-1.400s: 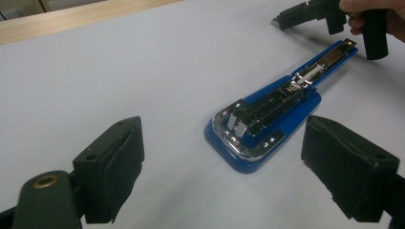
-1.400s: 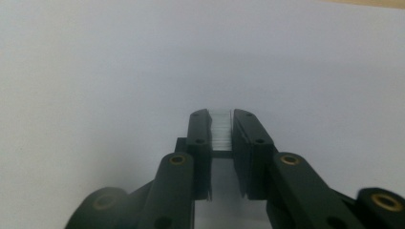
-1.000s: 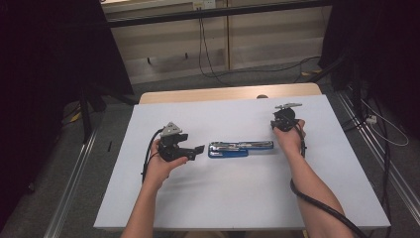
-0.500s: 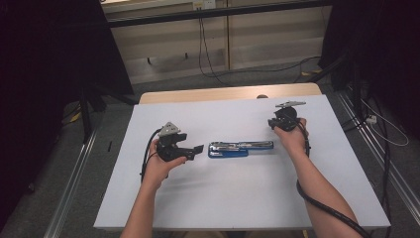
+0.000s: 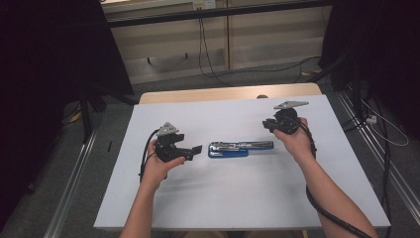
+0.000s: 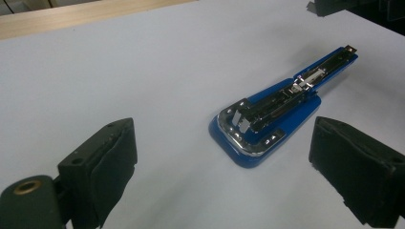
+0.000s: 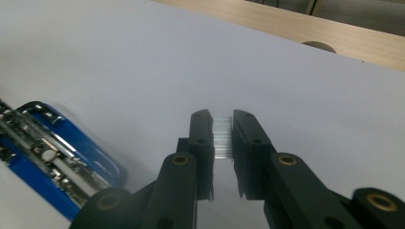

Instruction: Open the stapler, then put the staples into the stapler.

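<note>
On the white table [image 5: 237, 198] a blue stapler [image 5: 240, 148] lies opened; the right gripper [image 7: 223, 138] pinches a staple strip [image 7: 222, 137], which might slip; the left gripper [image 6: 224, 152], just widened, holds nothing.

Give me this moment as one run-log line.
stapler: opened flat on table | left gripper: open, empty, beside it | right gripper: shut on staple strip

Opened stapler [image 5: 240, 148] mid-table between both hands, bare white tabletop [image 5: 237, 198] all round it
</note>
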The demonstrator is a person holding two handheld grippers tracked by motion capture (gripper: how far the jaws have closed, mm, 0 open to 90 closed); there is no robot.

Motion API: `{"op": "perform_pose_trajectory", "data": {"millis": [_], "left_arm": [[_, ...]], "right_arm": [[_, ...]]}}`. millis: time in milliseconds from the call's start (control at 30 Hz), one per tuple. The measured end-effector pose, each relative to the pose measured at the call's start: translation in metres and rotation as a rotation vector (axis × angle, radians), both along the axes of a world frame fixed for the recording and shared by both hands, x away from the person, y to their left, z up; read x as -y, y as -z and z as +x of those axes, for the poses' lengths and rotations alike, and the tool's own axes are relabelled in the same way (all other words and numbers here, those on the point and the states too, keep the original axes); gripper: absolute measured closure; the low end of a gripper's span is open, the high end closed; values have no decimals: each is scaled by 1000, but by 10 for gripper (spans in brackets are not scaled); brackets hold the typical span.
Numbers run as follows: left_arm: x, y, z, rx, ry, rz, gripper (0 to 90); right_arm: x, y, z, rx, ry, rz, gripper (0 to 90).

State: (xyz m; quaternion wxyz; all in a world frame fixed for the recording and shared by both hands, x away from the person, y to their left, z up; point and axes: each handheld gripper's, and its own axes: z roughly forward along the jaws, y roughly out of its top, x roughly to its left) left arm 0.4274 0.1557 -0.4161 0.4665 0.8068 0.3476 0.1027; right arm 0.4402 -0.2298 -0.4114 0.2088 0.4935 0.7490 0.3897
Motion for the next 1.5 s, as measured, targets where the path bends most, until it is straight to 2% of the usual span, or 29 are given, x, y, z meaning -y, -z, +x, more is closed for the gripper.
{"op": "perform_pose_trajectory", "data": {"millis": [267, 467, 600, 733, 1100, 1300, 1500], "left_arm": [[0, 3, 1, -12, 0, 3, 87], [5, 4, 2, -2, 4, -13, 88], [5, 5, 1, -14, 12, 6, 87], [6, 4, 1, -12, 16, -3, 84], [4, 3, -2, -17, 23, 5, 74], [2, 1, -2, -3, 12, -16, 74], [-1, 0, -2, -6, 6, -24, 76]], "right_arm": [[-5, -2, -6, -6, -44, 28, 799], [-8, -3, -7, 4, -72, 5, 799], [-9, -4, -8, 6, -85, 11, 799], [-12, -7, -8, 14, -111, 5, 799], [-25, -14, -12, 34, -180, 5, 799], [-33, -20, -11, 46, -223, 8, 799], [-43, -24, -9, 52, -270, 8, 799]]}}
